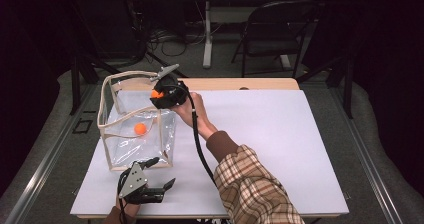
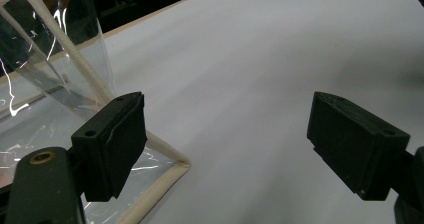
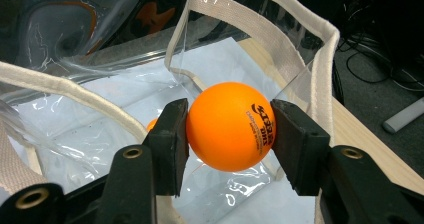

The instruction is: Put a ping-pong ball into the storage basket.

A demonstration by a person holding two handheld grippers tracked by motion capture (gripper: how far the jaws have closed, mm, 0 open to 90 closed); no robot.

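Note:
A clear plastic bag (image 1: 131, 134) with cream fabric edging stands open on the left of the white table top (image 1: 280, 134). One orange ball (image 1: 140, 129) lies inside it on the bottom. My right gripper (image 1: 159, 95) hovers over the bag's open top at its right rim, shut on a second orange ball (image 3: 230, 126) with black print, pads pressing both sides. The bag's trim (image 3: 320, 84) runs just behind that ball. My left gripper (image 1: 159, 175) rests low near the table's front edge, by the bag's front corner (image 2: 170, 166), jaws wide open with nothing between them.
A black cable (image 1: 200, 149) trails from the right gripper along a plaid sleeve (image 1: 255, 189). A folding chair (image 1: 275, 34) and a table leg (image 1: 207, 34) stand beyond the far edge. White surface stretches to the right of the bag.

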